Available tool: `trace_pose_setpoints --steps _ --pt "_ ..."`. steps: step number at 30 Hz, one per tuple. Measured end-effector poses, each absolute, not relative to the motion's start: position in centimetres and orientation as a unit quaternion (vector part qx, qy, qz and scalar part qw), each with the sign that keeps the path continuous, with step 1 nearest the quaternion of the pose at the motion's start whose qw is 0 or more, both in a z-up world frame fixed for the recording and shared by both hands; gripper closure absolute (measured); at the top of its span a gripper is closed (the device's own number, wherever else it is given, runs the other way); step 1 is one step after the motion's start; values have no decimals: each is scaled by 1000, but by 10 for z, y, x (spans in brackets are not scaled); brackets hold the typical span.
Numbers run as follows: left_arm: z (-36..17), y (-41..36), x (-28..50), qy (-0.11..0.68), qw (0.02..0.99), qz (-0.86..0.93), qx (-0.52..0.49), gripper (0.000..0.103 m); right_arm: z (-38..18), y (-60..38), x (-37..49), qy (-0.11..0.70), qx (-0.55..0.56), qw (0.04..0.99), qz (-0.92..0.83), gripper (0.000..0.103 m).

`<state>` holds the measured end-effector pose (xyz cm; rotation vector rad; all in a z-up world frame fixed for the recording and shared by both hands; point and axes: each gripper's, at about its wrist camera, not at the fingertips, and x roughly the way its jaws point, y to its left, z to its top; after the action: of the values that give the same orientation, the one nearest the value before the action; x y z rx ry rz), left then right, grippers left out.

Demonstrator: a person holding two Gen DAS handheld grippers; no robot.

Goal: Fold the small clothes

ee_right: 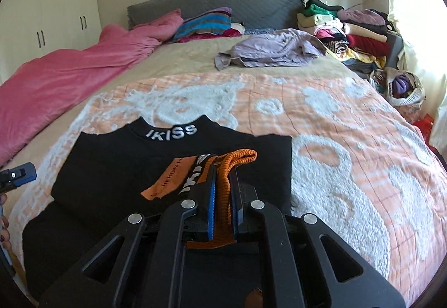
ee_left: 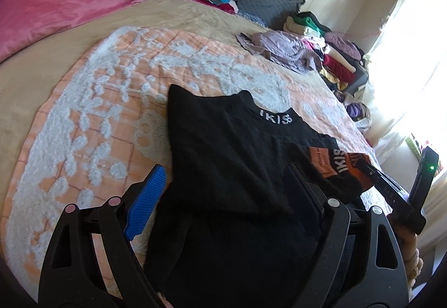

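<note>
A black sweater [ee_left: 223, 146] with "IKISS" in white on its collar lies flat on the bed, collar away from me. My left gripper [ee_left: 226, 171] hangs open over its left half, and the blue pads [ee_left: 148, 201] stand wide apart and press on nothing. In the right wrist view my right gripper [ee_right: 223, 171] is shut on the orange ribbed cuff [ee_right: 243, 155] of a sleeve, held over the sweater [ee_right: 111, 162]. That sleeve, orange and black with lettering [ee_left: 329, 165], is laid across the sweater's right side. One left finger [ee_right: 25, 172] shows at the left edge.
The sweater rests on an orange and white fleecy blanket [ee_right: 335, 140] over a beige bed. A pink blanket [ee_right: 69, 78] lies left, a crumpled lilac garment [ee_right: 273, 51] behind, and stacked clothes [ee_right: 357, 34] and a bag [ee_right: 402, 90] at the right by a bright window.
</note>
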<state>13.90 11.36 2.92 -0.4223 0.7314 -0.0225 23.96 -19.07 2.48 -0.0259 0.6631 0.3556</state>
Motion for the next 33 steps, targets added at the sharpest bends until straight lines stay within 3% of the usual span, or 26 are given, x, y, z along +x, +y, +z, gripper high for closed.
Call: trace_pose_setpoints --steps 2,4,6,13,17,20,28,33 --pt "30 106 145 358 913 -15 -194 25 23 -194 239 328 -10 929 170 91" --pt "31 98 152 364 913 -22 -183 33 23 -197 238 327 -14 932 159 86" --pt "30 92 159 370 912 -26 -173 41 24 -201 236 325 -14 934 149 71" --pt "17 72 177 399 905 -44 -139 69 23 -195 224 328 -31 930 161 71" --pt "2 69 181 424 895 -43 -133 70 18 -176 218 340 -50 919 193 70" --pt "-8 72 181 439 888 -32 -132 70 13 -159 216 351 -56 907 227 58" --pt "-15 81 174 435 886 -36 -156 70 -22 -153 233 429 -70 881 190 54" --pt "-10 80 170 427 890 -36 -155 70 -16 -161 228 414 -45 887 199 51"
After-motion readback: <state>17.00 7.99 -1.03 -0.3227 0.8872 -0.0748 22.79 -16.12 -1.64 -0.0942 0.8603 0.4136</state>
